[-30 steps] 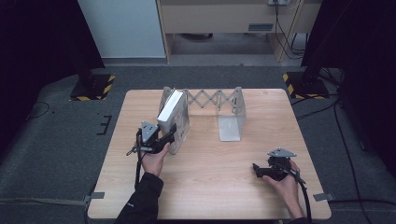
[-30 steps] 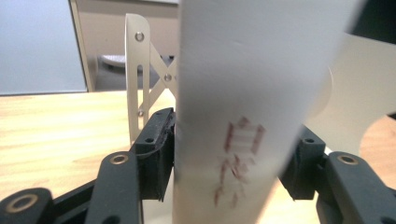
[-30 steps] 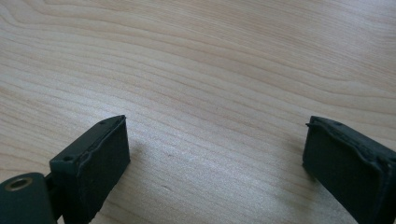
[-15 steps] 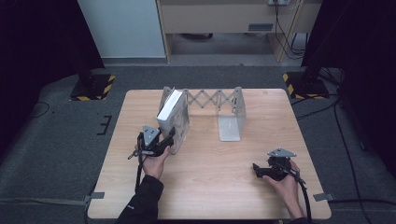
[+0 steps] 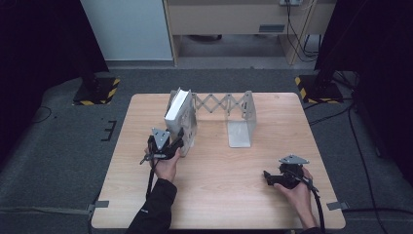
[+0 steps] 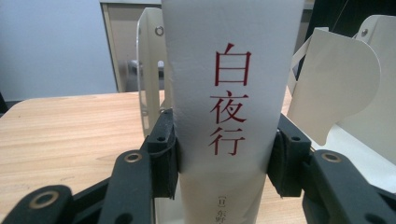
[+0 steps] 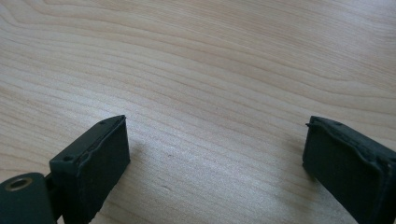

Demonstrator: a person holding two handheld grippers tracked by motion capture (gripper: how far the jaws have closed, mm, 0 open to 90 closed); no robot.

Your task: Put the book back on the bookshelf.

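High view: wooden table (image 5: pixel 219 195) on grey carpet (image 5: pixel 58 161); left gripper (image 5: pixel 178 141) clamps book (image 5: pixel 176 106), right gripper (image 5: pixel 267 175) gapes.

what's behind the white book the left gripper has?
Behind the white book with red characters on its spine, a white metal bookend plate stands on the light wooden table. The book covers most of that plate and the rack's base.

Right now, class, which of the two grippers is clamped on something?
The left gripper: its jaws squeeze the white book by its spine. The right gripper rests open over bare table.
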